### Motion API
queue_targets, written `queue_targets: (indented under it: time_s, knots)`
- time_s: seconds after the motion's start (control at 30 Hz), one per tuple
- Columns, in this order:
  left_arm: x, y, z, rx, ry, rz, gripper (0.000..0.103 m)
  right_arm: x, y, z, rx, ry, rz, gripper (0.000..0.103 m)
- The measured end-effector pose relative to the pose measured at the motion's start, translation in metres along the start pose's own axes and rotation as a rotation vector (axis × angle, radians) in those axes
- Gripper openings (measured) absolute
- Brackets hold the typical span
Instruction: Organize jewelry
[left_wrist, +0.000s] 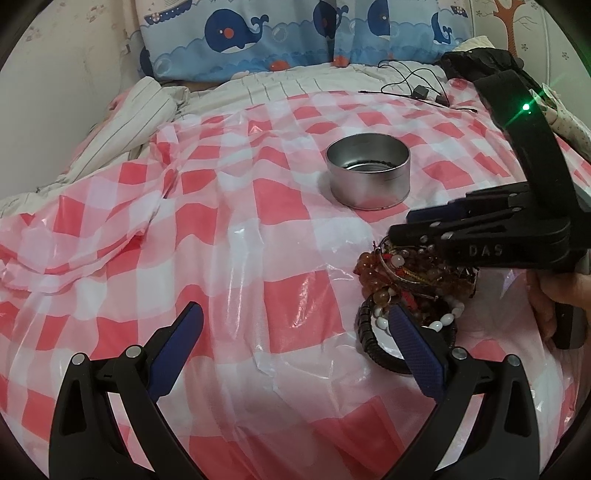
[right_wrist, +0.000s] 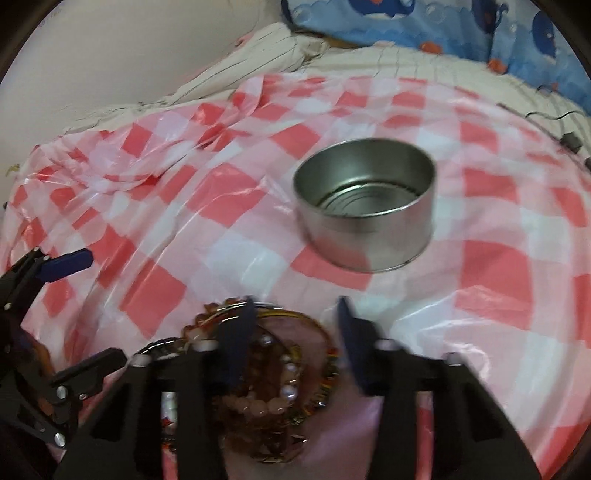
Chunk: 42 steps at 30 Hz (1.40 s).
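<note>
A tangled pile of bracelets (left_wrist: 406, 280), amber beads, white beads, gold bangles and a black braided band, lies on the red-and-white checked plastic sheet (left_wrist: 258, 240). My right gripper (left_wrist: 400, 225) reaches into the top of the pile from the right. In the right wrist view its blue pads (right_wrist: 236, 343) close on the gold bangles and beads of the pile (right_wrist: 273, 384). My left gripper (left_wrist: 295, 308) stands open just left of the pile, its right finger over the black band. An empty round silver tin (left_wrist: 369, 184) stands upright beyond the pile.
A person's hand (left_wrist: 561, 295) grips the right tool's handle. A thin black cable (left_wrist: 417, 88) lies at the sheet's far edge. Whale-print pillows (left_wrist: 295, 37) and striped bedding (left_wrist: 147, 110) lie behind and left. The sheet is crumpled at the left.
</note>
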<state>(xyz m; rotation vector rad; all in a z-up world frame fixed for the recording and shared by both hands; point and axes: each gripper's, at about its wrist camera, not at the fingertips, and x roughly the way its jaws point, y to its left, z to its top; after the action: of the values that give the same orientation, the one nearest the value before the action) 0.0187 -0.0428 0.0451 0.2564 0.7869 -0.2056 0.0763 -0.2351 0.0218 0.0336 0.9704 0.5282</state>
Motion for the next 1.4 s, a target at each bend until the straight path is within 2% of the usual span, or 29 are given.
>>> queue_targets:
  time_s: [0.03,0.13,0.4,0.53,0.63,0.7,0.87,0.97,1.07,1.13,1.2,1.23,1.27,1.3,1.33,1.4]
  knots:
    - [0.000,0.000,0.000,-0.002,0.000,0.000,0.097,-0.002,0.001,-0.001,-0.002,0.008,0.001,0.013]
    - [-0.001,0.001,0.001,-0.009,-0.005,-0.003,0.097,-0.015,0.002,-0.004,0.000,0.005,0.018,0.008]
    - [-0.002,0.001,0.002,-0.009,-0.005,-0.007,0.097,-0.064,-0.014,-0.014,0.070,-0.081,0.052,0.004]
    - [-0.006,0.001,0.004,-0.015,-0.032,-0.049,0.097,-0.092,-0.026,-0.015,0.115,-0.145,0.072,0.004]
    - [-0.009,-0.006,0.010,0.004,-0.064,-0.113,0.097,-0.102,-0.037,-0.016,0.154,-0.171,0.065,0.004]
    - [-0.009,-0.016,0.016,0.039,-0.074,-0.154,0.097,-0.104,-0.047,-0.016,0.194,-0.189,0.083,0.004]
    - [-0.001,-0.038,0.027,0.132,-0.069,-0.173,0.097,-0.121,-0.060,-0.017,0.251,-0.270,0.122,0.004]
    - [0.006,-0.055,0.035,0.196,-0.070,-0.210,0.096,-0.126,-0.069,-0.016,0.287,-0.296,0.147,0.004]
    - [0.016,-0.082,0.044,0.328,-0.075,-0.234,0.096,-0.123,-0.072,-0.015,0.302,-0.291,0.164,0.004]
    - [0.024,-0.093,0.048,0.402,-0.047,-0.266,0.095,-0.120,-0.072,-0.015,0.304,-0.278,0.157,0.004]
    - [0.031,-0.106,0.052,0.480,-0.019,-0.271,0.095,-0.112,-0.072,-0.015,0.290,-0.228,0.106,0.004]
    - [0.033,-0.107,0.053,0.492,-0.014,-0.279,0.095,-0.105,-0.070,-0.016,0.271,-0.193,0.041,0.007]
    - [0.036,-0.109,0.056,0.501,-0.009,-0.289,0.095,-0.098,-0.069,-0.016,0.256,-0.161,-0.019,0.015]
    - [0.038,-0.109,0.058,0.500,-0.001,-0.293,0.095,-0.091,-0.069,-0.017,0.249,-0.139,-0.055,0.049]
    - [0.038,-0.108,0.060,0.497,0.001,-0.294,0.095,-0.083,-0.068,-0.017,0.238,-0.122,-0.127,0.075]
    - [0.035,-0.103,0.064,0.474,-0.005,-0.307,0.095,-0.069,-0.066,-0.016,0.206,-0.093,-0.185,0.077]
